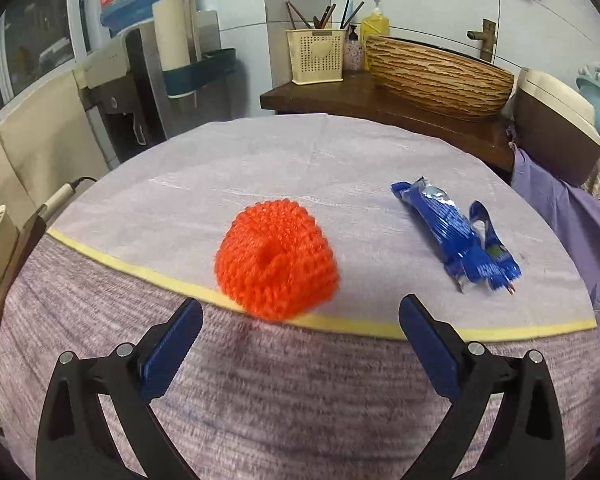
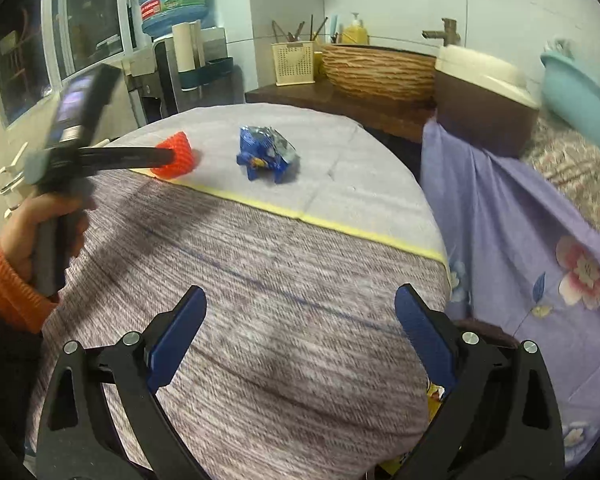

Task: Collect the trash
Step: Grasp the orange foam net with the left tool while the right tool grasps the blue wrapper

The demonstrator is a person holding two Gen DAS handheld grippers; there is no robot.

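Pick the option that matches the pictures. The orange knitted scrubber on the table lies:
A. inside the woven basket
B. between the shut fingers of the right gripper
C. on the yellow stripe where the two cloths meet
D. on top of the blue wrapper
C: the orange scrubber rests across the yellow stripe, apart from the blue wrapper, just ahead of the open left gripper.

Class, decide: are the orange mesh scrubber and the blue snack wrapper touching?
Apart. In the left wrist view, bare cloth separates the orange mesh scrubber from the blue snack wrapper.
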